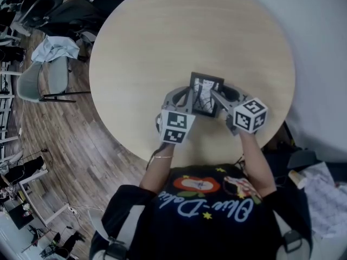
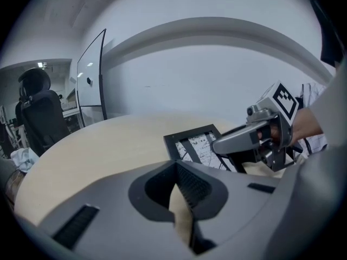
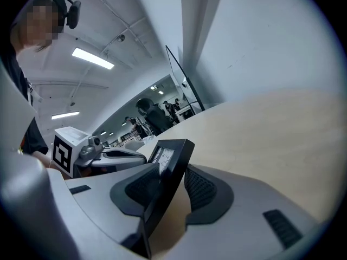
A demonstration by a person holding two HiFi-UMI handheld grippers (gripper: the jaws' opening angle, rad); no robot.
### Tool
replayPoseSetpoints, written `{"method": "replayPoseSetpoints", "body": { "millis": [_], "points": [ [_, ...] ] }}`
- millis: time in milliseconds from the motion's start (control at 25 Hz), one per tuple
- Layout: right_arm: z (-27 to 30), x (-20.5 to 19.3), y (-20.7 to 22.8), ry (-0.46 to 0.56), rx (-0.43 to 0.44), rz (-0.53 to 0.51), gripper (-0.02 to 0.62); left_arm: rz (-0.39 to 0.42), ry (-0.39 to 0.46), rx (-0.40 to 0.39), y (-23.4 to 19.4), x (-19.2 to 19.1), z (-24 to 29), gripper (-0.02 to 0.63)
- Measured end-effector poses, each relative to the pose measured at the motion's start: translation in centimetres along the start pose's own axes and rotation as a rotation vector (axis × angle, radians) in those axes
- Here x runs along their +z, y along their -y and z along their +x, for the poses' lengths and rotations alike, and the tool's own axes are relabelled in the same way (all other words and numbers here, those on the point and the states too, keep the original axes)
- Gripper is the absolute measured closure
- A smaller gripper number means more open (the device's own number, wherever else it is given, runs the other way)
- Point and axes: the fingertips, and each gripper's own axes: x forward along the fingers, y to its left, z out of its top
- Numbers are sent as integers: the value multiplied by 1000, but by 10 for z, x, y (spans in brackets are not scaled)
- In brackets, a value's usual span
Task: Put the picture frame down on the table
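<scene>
A small black picture frame (image 1: 206, 93) with a black-and-white print rests low on the round beige table (image 1: 162, 47), near its front edge. In the left gripper view the picture frame (image 2: 195, 144) lies nearly flat. My right gripper (image 1: 218, 97) reaches in from the right, its jaws on either side of the frame's edge. In the right gripper view the picture frame (image 3: 172, 161) leans on one pad, table shows between it and the other pad, and the right gripper (image 3: 174, 173) is open. My left gripper (image 1: 183, 95) sits just left of the frame, and the left gripper (image 2: 176, 168) is shut on nothing.
Grey chairs (image 1: 46, 75) with a cloth over one stand on the wooden floor left of the table. A glass partition (image 2: 91, 77) and an office chair (image 2: 37, 115) stand behind the table. Papers (image 1: 325, 191) lie at the lower right.
</scene>
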Motion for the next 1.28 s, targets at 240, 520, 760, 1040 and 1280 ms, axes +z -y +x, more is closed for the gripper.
{"method": "replayPoseSetpoints", "body": {
  "millis": [240,520,760,1040,1280],
  "points": [
    [4,-2,5,-19,-8,-9,465,-3,-29,-22,-2,-3,6,606],
    [9,-3,8,-61,-24,-33,454,-24,-49,-44,-4,-5,10,606],
    [13,-1,12,-101,-36,-61,447,-32,-61,-50,-7,-7,13,606],
    [15,-2,13,-144,-50,-62,439,-45,-68,-58,-7,-9,15,606],
    [19,-7,18,-180,-64,-48,431,-40,-75,-56,-8,-13,19,606]
  ]
}}
